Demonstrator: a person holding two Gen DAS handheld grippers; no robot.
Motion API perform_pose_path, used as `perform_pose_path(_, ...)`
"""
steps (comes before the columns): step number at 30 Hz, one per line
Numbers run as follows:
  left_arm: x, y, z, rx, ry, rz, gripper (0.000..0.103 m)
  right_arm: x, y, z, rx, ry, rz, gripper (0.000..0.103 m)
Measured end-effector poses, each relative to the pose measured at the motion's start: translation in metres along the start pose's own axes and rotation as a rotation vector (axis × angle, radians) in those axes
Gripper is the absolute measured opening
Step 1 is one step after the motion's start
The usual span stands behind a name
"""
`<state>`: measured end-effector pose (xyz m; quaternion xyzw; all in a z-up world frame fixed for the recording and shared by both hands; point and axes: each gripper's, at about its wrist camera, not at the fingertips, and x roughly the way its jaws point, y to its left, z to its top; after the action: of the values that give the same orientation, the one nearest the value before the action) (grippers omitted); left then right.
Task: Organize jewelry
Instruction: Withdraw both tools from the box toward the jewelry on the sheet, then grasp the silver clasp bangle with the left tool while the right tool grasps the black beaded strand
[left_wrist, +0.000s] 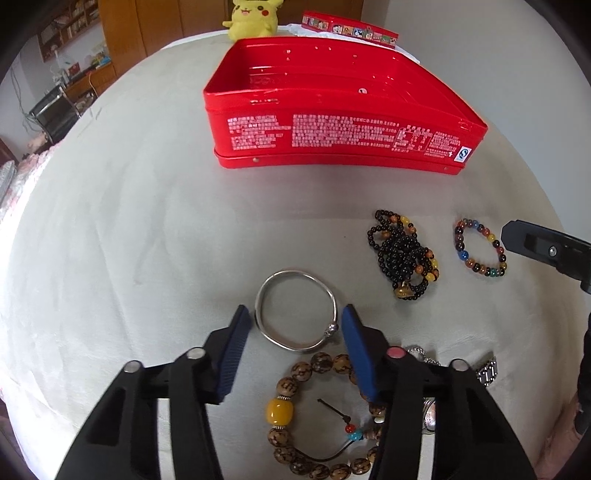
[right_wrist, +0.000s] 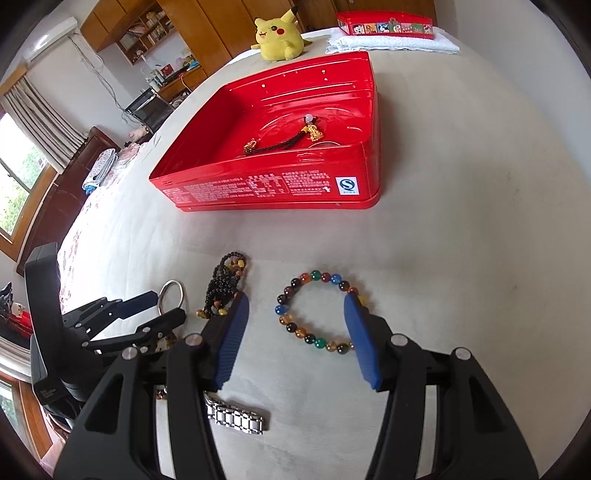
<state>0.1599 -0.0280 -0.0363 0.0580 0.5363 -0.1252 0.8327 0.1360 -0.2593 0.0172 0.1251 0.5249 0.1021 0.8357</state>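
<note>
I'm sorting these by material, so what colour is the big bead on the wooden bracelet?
Amber yellow bead on the wooden bracelet; clearest in the left wrist view.

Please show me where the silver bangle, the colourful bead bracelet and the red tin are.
silver bangle (left_wrist: 272, 288), left wrist view, on its upper left band.
colourful bead bracelet (right_wrist: 315, 274), right wrist view, on a green top bead.
red tin (right_wrist: 266, 188), right wrist view, on its printed front wall.

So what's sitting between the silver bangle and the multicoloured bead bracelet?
The heap of black beads lies between the silver bangle and the multicoloured bead bracelet, touching neither; the left wrist view shows it best.
</note>
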Motion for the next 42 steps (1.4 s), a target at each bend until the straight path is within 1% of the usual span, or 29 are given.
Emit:
perform_pose_path(7, -0.002, 0.005, 0.0, -0.025, -0.007, -0.022, 0.046, 0.001, 0.001, -0.002, -0.006, 0.002, 0.004, 0.054)
perform_pose_path(11, -0.007, 0.013, 0.001, -0.056, -0.007, -0.061, 0.046, 0.002, 0.006, -0.004, -0.019, 0.001, 0.011, 0.054)
perform_pose_path(18, -0.021, 0.028, 0.002, -0.098, -0.059, -0.02, 0.046, 0.004, 0.02, -0.01, -0.056, 0.008, 0.029, 0.054)
perform_pose_path(24, -0.023, 0.041, 0.005, -0.127, -0.06, 0.006, 0.046, 0.009, 0.026, -0.011, -0.057, 0.018, 0.036, 0.054)
perform_pose_path(30, -0.021, 0.044, 0.006, -0.133, -0.051, -0.002, 0.046, 0.018, 0.038, -0.011, -0.058, 0.031, 0.058, 0.054)
perform_pose_path(34, -0.019, 0.049, 0.007, -0.149, -0.049, 0.01, 0.046, 0.024, 0.049, -0.01, -0.061, 0.04, 0.084, 0.054)
perform_pose_path(40, -0.015, 0.052, 0.008, -0.165, -0.04, 0.013, 0.046, 0.043, 0.058, -0.008, -0.048, 0.069, 0.049, 0.054)
perform_pose_path(42, -0.014, 0.054, 0.008, -0.17, -0.037, 0.015, 0.046, 0.05, 0.058, -0.007, -0.041, 0.079, 0.036, 0.059)
